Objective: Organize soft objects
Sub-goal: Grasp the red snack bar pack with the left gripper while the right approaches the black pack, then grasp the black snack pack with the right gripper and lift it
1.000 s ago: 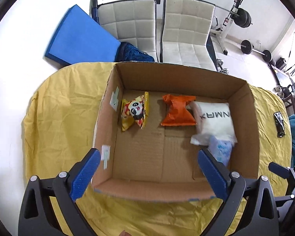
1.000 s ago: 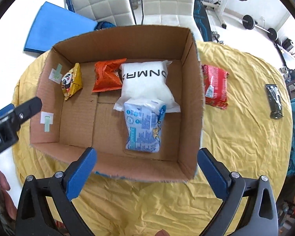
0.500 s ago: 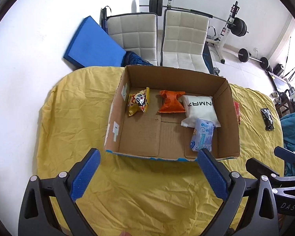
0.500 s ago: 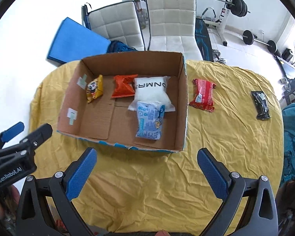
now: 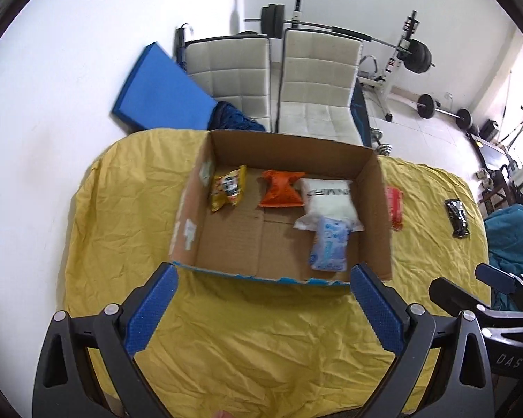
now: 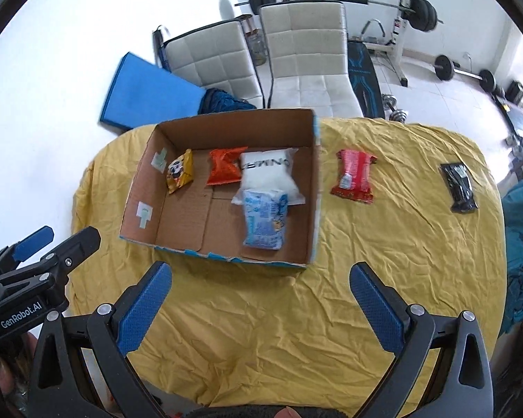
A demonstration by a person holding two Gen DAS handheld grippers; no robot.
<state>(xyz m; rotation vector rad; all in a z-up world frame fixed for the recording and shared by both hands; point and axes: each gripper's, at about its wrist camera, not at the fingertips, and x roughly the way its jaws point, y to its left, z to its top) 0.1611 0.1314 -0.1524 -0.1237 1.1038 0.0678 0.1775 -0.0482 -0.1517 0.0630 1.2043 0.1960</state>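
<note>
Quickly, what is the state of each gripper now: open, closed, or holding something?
Left gripper: open, holding nothing.
Right gripper: open, holding nothing.

Corrugated cardboard box [image 6: 307, 188], wrinkled cloth [image 6: 383, 250]

Four soft packets [image 6: 263, 221] lie flat inside the open cardboard box [image 6: 141, 188]; a red packet [image 6: 354, 176] lies just beside it.

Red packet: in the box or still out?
Out. The red packet lies on the yellow cloth, right of the box.
</note>
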